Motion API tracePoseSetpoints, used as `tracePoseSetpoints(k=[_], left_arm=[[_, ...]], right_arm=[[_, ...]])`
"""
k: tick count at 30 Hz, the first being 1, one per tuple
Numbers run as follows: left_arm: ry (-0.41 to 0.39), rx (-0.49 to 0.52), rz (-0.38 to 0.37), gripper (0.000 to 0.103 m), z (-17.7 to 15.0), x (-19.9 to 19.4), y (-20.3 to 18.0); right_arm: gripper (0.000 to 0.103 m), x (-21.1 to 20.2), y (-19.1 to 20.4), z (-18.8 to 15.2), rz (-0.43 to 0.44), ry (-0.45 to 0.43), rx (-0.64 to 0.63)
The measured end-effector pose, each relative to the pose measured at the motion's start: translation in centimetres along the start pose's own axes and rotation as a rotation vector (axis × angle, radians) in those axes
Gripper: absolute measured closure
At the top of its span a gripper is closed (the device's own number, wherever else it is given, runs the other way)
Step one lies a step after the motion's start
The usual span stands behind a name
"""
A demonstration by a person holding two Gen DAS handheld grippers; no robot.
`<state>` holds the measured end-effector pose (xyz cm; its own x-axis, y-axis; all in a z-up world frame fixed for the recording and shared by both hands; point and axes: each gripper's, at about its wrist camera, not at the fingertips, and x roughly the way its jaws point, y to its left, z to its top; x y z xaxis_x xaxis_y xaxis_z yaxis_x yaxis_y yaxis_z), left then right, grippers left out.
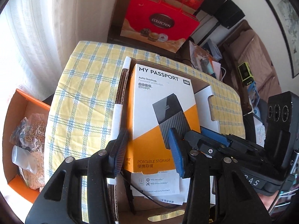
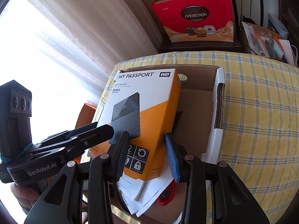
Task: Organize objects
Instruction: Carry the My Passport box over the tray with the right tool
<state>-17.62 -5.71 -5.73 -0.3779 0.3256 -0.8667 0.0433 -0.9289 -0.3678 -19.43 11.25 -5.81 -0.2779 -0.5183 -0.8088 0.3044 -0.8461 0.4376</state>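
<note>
**Workpiece.** The "MY PASSPORT" box [image 1: 164,85] – white and orange, with a picture of a portable drive on its front – is inside the footprint of an open cardboard carton [image 1: 119,93]. It is tilted, with the printed front facing up toward both cameras. Its lower end is over a stack of white leaflets [image 2: 142,192] in the carton. Whether it rests on them cannot be told.

**Left gripper** [image 1: 148,132]. It is clamped on the box at the lower left edge. One pad is on the printed front and the other sits against the orange side edge. In the right wrist view its fingers reach the box from the left.

**Right gripper** [image 2: 146,135]. It is clamped on the box at the lower right edge. One finger lies on the front face and the blue-padded finger is behind the orange side panel.

**Carton contents.**
- A black cable [image 1: 142,192] runs across the leaflets.
- A red band [image 2: 168,196] lies beside the leaflets.

**Surroundings.**
- The carton stands on a desk [image 1: 84,93] covered with a yellow checked cloth.
- An orange box [image 1: 16,115] holding bagged items sits lower, off the desk's left edge.
- A red gift bag [image 1: 160,22] marked "COLLECTION" stands beyond the desk.
- A pale curtain [image 1: 46,28] hangs to the left.
</note>
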Motion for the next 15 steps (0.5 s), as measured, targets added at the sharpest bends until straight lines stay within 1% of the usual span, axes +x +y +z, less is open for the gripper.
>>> tracePoseSetpoints(k=[6, 9, 11, 13, 15], left_arm=[[-0.005, 0.024, 0.028, 0.063, 0.0, 0.3, -0.4], [-0.008, 0.009, 0.01, 0.063, -0.1, -0.2, -0.3], [-0.025, 0.0, -0.007, 0.058, 0.0, -1.1, -0.2], [-0.047, 0.0, -0.031, 0.05, -0.1, -2.2, -0.4], [-0.078, 0.015, -0.024, 0.047, -0.2, -3.4, -0.6]], right_arm=[[0.064, 0.6, -0.6, 0.1, 0.01, -0.005, 0.031], [0.064, 0.5, -0.8, 0.2, 0.022, -0.007, 0.033], [0.062, 0.0, -1.1, 0.1, 0.03, -0.015, 0.046], [0.062, -0.7, -1.0, 0.0, 0.026, -0.027, 0.042], [0.062, -1.5, -0.9, -0.2, 0.019, -0.041, 0.027]])
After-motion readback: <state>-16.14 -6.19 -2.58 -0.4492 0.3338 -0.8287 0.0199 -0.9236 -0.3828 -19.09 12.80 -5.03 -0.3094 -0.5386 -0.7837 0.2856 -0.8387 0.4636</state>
